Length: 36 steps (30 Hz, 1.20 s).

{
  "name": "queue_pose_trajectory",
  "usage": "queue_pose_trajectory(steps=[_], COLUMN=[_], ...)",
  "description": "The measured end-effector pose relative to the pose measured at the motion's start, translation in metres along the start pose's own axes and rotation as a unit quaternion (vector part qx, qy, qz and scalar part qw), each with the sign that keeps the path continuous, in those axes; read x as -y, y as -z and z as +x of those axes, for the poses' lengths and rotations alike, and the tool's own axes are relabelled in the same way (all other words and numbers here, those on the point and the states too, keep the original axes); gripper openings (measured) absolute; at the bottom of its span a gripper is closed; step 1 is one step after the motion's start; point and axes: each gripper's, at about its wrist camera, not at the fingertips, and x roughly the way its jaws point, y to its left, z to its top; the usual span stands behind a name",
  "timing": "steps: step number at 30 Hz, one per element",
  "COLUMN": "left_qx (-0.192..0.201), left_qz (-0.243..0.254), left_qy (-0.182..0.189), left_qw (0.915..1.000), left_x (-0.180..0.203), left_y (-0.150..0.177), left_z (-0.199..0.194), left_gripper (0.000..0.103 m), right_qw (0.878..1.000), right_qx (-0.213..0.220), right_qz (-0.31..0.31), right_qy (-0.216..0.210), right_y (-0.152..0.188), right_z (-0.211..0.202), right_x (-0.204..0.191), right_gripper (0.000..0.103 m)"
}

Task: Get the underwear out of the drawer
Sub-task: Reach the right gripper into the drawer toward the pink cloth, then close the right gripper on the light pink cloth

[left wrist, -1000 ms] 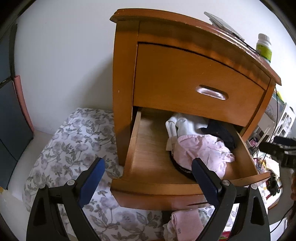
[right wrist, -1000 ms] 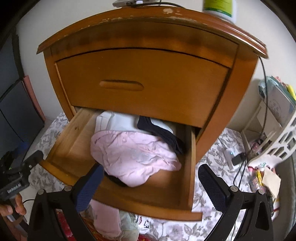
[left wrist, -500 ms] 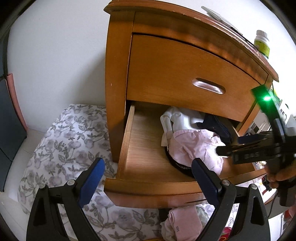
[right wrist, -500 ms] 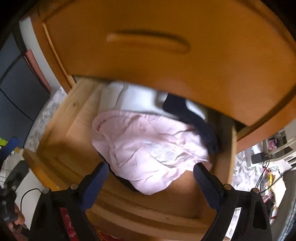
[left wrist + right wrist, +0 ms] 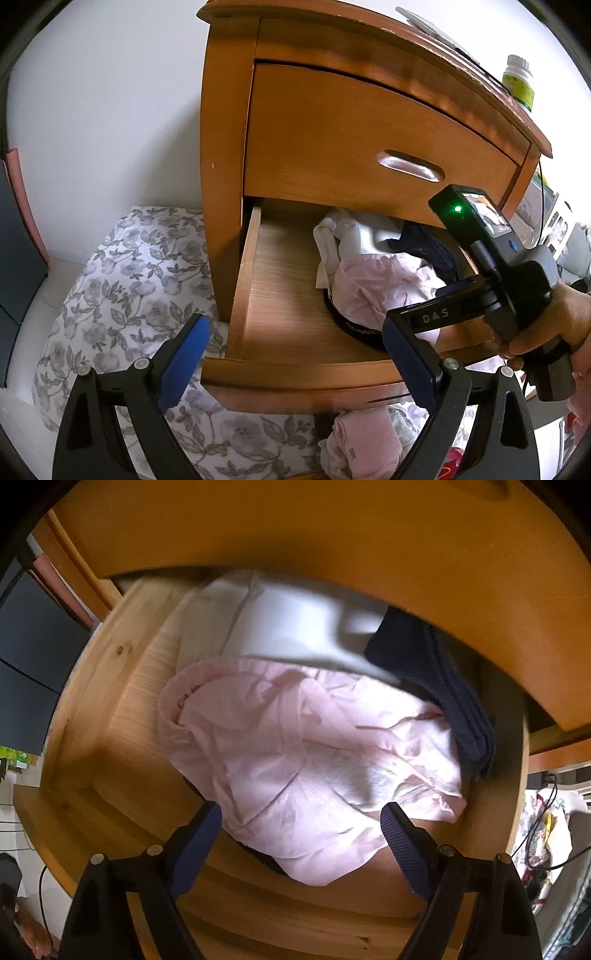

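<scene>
While the right tool (image 5: 301, 843) hangs over the open drawer (image 5: 295, 373) with its fingers wide apart, the pink underwear (image 5: 295, 753) lies right in front of it, on top of the pile. I think this is the reaching step; next it must dip down and pinch the pink cloth. The left tool (image 5: 295, 354) waits outside the drawer, fingers apart (holding nothing). I count one pink piece, one white piece (image 5: 280, 624) and one dark blue piece (image 5: 436, 672).

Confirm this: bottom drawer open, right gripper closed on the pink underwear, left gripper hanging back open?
Not quite. In the right wrist view the right gripper is open, its fingers straddling the pink underwear without pinching it. The bottom drawer is open; the left gripper hangs back open.
</scene>
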Motion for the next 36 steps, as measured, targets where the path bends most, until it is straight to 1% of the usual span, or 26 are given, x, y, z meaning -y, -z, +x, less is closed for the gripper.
queue_pose_trajectory(steps=[3, 5, 9, 11, 12, 14, 15, 16, 23, 26, 31, 36], left_qx=[-0.003, -0.003, -0.004, -0.006, -0.007, -0.01, -0.011, -0.011, -0.016, -0.019, -0.021, -0.023], left_qz=[-0.002, -0.003, -0.001, -0.002, -0.003, -0.006, -0.007, -0.008, -0.007, -0.008, -0.009, -0.011], left_qy=[-0.004, -0.003, -0.005, -0.007, -0.009, -0.011, -0.011, -0.011, -0.008, -0.008, -0.009, -0.01], left_qw=[1.0, 1.0, 1.0, 1.0, 0.9999, 0.9999, 0.9999, 0.9999, 0.9998, 0.9998, 0.9997, 0.9996], left_x=[-0.002, -0.003, -0.004, -0.005, -0.006, -0.007, -0.008, -0.008, -0.008, -0.008, -0.007, -0.007], left_y=[0.0, 0.0, 0.0, 0.0, 0.0, 0.0, 0.0, 0.0, 0.002, 0.003, 0.004, 0.004], left_z=[0.001, 0.001, 0.001, 0.002, 0.002, 0.003, 0.002, 0.002, 0.004, 0.004, 0.003, 0.0], left_gripper=[0.095, 0.095, 0.095, 0.095, 0.095, 0.095, 0.095, 0.095, 0.095, 0.095, 0.095, 0.095], right_qw=[1.0, 1.0, 1.0, 1.0, 1.0, 0.999, 0.999, 0.999, 0.998, 0.997, 0.995, 0.989], right_qx=[-0.01, -0.015, -0.015, -0.007, -0.004, 0.006, 0.013, 0.02, 0.046, 0.058, 0.082, 0.122], right_qz=[0.0, 0.002, 0.016, 0.02, 0.023, 0.035, 0.04, 0.043, 0.048, 0.05, 0.064, 0.077], right_qy=[0.003, 0.009, 0.01, 0.008, 0.006, -0.002, -0.005, -0.008, -0.015, -0.012, 0.003, 0.019], right_y=[0.0, 0.0, -0.002, -0.003, -0.003, -0.004, -0.003, -0.003, -0.002, 0.005, 0.014, 0.031], right_z=[0.006, 0.009, 0.013, 0.01, 0.009, 0.006, 0.003, 0.0, -0.011, -0.016, -0.03, -0.058], right_x=[-0.001, -0.001, 0.004, 0.011, 0.015, 0.023, 0.028, 0.031, 0.05, 0.056, 0.063, 0.073], right_gripper=[0.089, 0.083, 0.077, 0.064, 0.061, 0.051, 0.048, 0.043, 0.024, 0.02, 0.019, 0.017])
